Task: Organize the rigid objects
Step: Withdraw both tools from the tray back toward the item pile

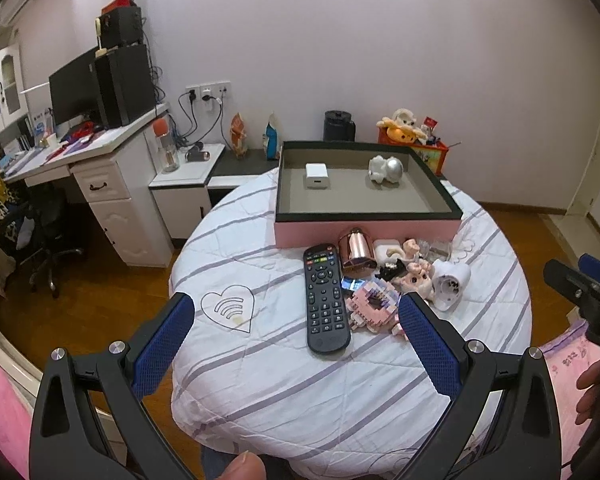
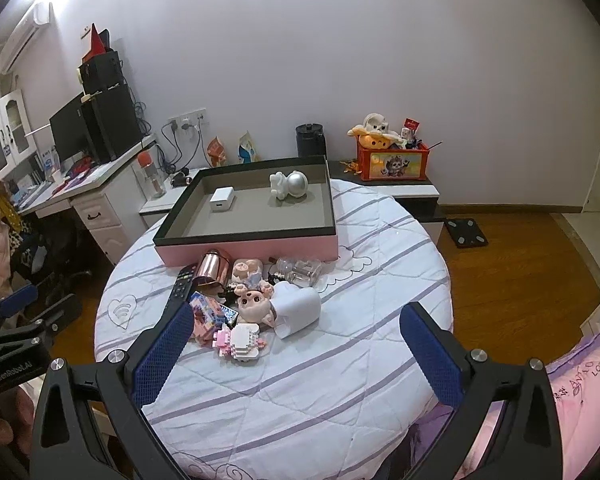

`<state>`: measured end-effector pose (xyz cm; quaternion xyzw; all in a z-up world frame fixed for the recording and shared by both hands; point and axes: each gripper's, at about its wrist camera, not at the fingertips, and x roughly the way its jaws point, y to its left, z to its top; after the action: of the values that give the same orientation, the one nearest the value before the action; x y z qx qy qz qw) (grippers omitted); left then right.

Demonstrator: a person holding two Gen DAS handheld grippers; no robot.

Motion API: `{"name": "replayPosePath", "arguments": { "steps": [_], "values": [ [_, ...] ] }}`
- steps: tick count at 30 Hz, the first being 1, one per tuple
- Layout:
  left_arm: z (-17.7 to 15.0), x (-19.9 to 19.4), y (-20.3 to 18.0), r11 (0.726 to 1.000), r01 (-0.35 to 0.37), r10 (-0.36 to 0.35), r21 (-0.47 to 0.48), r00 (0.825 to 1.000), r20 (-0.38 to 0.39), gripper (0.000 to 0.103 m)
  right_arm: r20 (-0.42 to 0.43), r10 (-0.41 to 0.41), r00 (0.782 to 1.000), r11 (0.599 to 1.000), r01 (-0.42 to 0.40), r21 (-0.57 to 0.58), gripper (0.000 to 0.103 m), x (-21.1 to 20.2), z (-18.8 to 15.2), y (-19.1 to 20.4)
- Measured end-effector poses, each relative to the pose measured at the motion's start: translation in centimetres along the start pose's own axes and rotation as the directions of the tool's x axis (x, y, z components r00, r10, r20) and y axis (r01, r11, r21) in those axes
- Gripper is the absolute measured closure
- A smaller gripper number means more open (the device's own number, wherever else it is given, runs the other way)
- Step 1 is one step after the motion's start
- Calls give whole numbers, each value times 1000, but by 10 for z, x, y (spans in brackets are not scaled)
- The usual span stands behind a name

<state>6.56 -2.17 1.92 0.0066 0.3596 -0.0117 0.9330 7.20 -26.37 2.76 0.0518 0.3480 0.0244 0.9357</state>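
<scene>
The round table [image 1: 260,380] has a white cloth with grey stripes. It is the place where all the sorting happens, so everything sits on it.

The tray [image 1: 364,227] comes next. It is pink outside and grey inside, and it sits at the far side of the table. I think it is the home for the tidy things. 2 things are in it already: a white box [image 1: 316,176] on the left and a white and silver toy [image 1: 386,169] on the right. They sit well apart, so there is lots of room for more.

The left gripper [image 1: 296,320] is wide open and holds nothing. It hangs over the near part of the table and points at the pile. The right gripper [image 2: 296,328] is wide open too, and it also holds nothing. Both look ready to pick.

The pile sits just in front of the tray, all bunched up. The remote [image 1: 325,298] lies flat at the left edge of it, long and black. I think it is easy to grab because that side is free. Beside it is a shiny pink cup [image 1: 356,252] on its side. A white plug [image 2: 298,308] lies at the right. A pink block toy [image 1: 374,308] sits near the front. A small pig [image 2: 254,302] is in the middle, touching the plug.
</scene>
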Motion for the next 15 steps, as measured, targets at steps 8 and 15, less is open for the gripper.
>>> {"name": "replayPosePath", "arguments": {
  "steps": [8,15],
  "values": [
    [-12,37,-1,1000,16,-16,10,997,-81,0,-35,-4,999,1000,4,11,0,15,-2,-3],
    [-18,68,1,1000,20,-20,-1,992,-123,0,-81,-17,997,1000,18,8,0,39,-6,-4]
  ]
}}
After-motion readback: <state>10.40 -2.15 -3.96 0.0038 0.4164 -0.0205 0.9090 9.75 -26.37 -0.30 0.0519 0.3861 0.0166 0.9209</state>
